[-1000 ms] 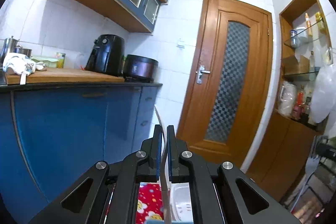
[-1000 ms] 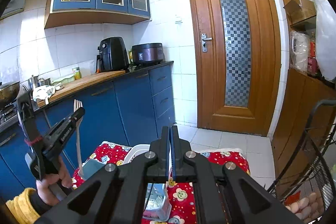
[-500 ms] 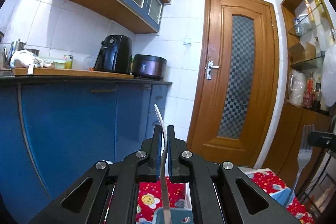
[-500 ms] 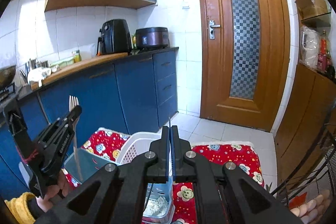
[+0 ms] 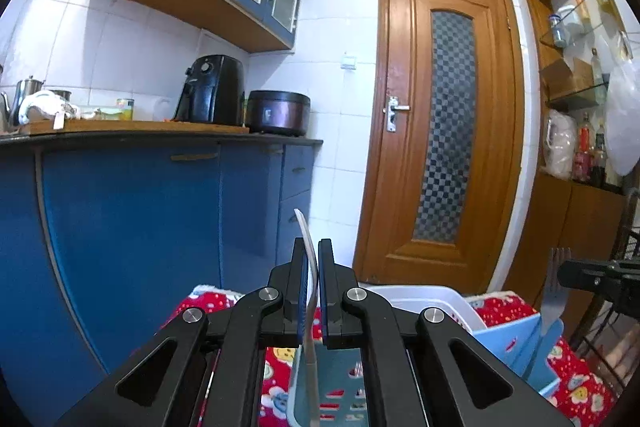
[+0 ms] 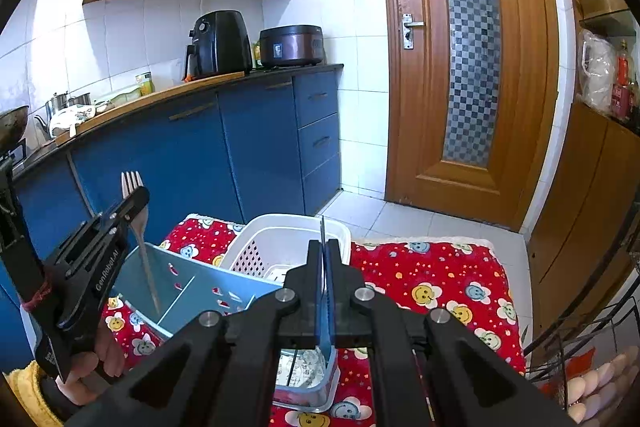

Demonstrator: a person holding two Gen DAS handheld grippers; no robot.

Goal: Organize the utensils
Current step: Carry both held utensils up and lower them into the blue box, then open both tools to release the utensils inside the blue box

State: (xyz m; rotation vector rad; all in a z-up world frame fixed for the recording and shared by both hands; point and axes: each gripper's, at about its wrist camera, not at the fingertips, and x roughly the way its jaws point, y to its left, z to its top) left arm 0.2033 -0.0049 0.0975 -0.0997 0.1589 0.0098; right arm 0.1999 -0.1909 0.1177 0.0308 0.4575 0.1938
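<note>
Both tongs have sunk lower: left tongs pinch an upright steel fork directly above the pale-blue slotted plastic caddy; right tongs pinch another thin utensil.

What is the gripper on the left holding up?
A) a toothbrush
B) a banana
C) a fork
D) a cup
C: in the right wrist view, the left gripper is clamped on a fork, with its tines sticking up above the fingers and its handle pointing down into the blue caddy.
</note>
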